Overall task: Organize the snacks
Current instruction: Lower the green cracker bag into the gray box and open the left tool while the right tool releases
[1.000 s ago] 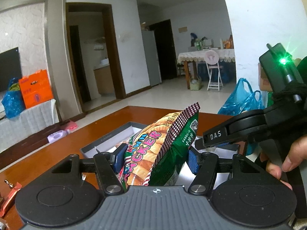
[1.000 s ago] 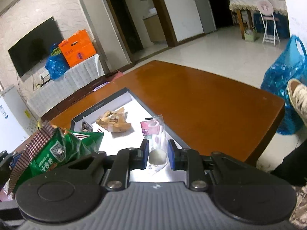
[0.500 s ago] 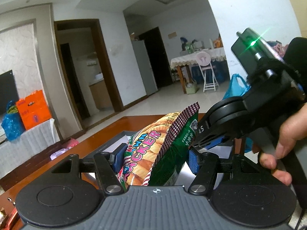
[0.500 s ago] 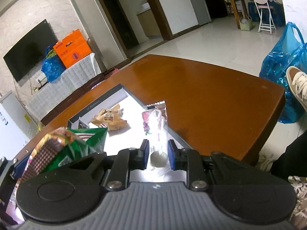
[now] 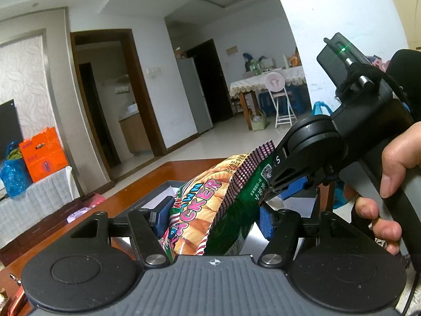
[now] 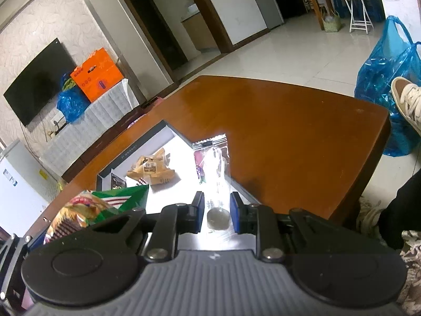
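Left gripper (image 5: 213, 217) clamped on green-and-orange cracker bag (image 5: 210, 205), held raised, right gripper (image 6: 216, 212) closed on clear plastic snack packet (image 6: 214, 176), angled down over white-lined box (image 6: 168, 142).

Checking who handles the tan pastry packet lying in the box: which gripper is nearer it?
Left, likely. The tan pastry packet lies just beyond the cracker bag that the left gripper clamps; the right gripper, gripping the clear packet, sits off to its right.

Black ribbed-grey grippers, blue fingers (image 5: 265, 222), silver screws, bare hand (image 5: 389, 184), green LED
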Available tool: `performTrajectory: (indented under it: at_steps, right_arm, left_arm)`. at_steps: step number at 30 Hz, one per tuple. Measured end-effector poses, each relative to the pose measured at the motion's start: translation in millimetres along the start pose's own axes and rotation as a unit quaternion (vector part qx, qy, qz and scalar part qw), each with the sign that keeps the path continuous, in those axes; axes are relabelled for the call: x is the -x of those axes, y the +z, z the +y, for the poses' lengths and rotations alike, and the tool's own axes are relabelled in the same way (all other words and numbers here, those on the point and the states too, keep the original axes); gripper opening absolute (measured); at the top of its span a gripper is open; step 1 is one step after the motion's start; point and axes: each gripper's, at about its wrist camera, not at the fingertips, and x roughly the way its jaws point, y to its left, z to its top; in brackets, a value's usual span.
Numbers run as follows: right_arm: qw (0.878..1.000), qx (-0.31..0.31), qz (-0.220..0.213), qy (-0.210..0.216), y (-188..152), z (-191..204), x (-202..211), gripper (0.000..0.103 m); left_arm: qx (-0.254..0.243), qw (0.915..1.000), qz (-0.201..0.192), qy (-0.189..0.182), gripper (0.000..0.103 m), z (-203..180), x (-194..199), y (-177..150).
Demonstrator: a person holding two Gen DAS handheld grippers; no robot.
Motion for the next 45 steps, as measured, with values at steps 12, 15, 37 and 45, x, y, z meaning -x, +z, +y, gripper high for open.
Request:
performTrajectory:
  at_steps: [12,15,37,45]
  right_arm:
    - [0.999,-0.018,-0.03,0.004,1.3,2.8,15.9,0.026]
    - [0.999,-0.017,-0.041,0.001,0.8,4.2,19.9,0.026]
    - [0.995,-0.02,-0.101,-0.009,-5.3,15.6,37.6,0.026]
    - [0.995,-0.012,-0.101,-0.004,-2.6,16.7,36.1,0.026]
  left_arm:
    - [0.006,1.0,-0.001,0.006,0.064,-1.4,1.0,3.3]
    - [0.006,1.0,-0.002,0.007,0.064,-2.4,0.4,2.7]
    - [-0.055,0.998,0.03,-0.005,0.099,-29.7,-34.7,-8.1]
    - [-0.015,0.9983,0.044,-0.035,0.103,-16.2,-30.3,-5.5]
